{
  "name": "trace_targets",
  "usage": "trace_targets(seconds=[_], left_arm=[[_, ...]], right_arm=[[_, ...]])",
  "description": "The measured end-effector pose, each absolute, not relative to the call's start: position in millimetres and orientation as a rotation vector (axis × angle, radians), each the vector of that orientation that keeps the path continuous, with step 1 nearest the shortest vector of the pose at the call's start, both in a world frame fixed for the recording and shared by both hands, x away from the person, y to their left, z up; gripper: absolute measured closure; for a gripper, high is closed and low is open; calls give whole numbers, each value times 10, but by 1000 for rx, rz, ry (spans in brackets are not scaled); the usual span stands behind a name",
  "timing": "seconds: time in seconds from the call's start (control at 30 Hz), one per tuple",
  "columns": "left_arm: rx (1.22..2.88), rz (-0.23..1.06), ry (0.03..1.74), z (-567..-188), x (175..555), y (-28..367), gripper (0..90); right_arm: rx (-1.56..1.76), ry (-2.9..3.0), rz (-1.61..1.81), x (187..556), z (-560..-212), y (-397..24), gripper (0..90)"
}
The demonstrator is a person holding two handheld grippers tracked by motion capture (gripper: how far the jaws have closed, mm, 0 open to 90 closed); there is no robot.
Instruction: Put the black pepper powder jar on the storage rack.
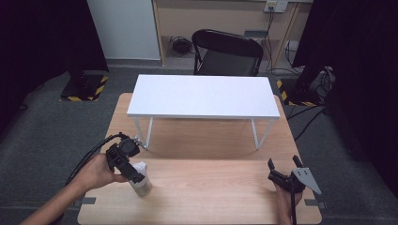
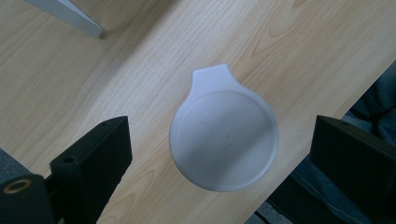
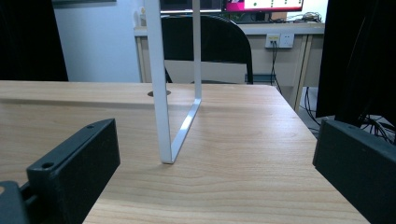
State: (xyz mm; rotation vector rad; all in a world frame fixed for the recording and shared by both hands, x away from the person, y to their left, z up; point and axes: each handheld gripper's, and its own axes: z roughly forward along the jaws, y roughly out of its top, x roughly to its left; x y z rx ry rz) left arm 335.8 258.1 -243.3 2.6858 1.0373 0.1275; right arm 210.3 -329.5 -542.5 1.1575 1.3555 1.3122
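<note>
Overhead, the left gripper point(image 1: 133, 174) hangs directly above a white cup point(image 1: 141, 180) near the table's point(image 1: 211, 187) front left edge; the right gripper point(image 1: 284, 165) sits at the front right, well apart. Left gripper view: jaws spread wide, holding nothing, the cup point(image 2: 224, 140) centred between them, lid tab pointing away. Right gripper view: jaws wide apart and empty, facing the shelf leg point(image 3: 161, 93).

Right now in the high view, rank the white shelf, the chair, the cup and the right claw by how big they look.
1. White shelf, largest.
2. Chair, though it stands farther off, so it may really be bigger than it looks.
3 and 4. Right claw and cup look about alike; the left claw hides part of the cup.
</note>
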Motion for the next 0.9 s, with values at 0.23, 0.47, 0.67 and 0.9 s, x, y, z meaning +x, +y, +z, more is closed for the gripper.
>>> trace_targets(seconds=[0.23,0.47,0.67,0.9], left_arm=[[2702,134,1027,-2532,3355,2526,56],[2728,145,1024,-2648,3365,2464,67],[2764,158,1009,-2735,3375,2404,88],[2785,165,1003,-2786,3393,2370,105]], right_arm=[[1158,1356,1313,2103,-5424,-3295,7],[1159,1356,1313,2102,-5424,-3297,7],[1158,1356,1315,2103,-5426,-3299,8],[1159,1355,1315,2103,-5426,-3299,8]])
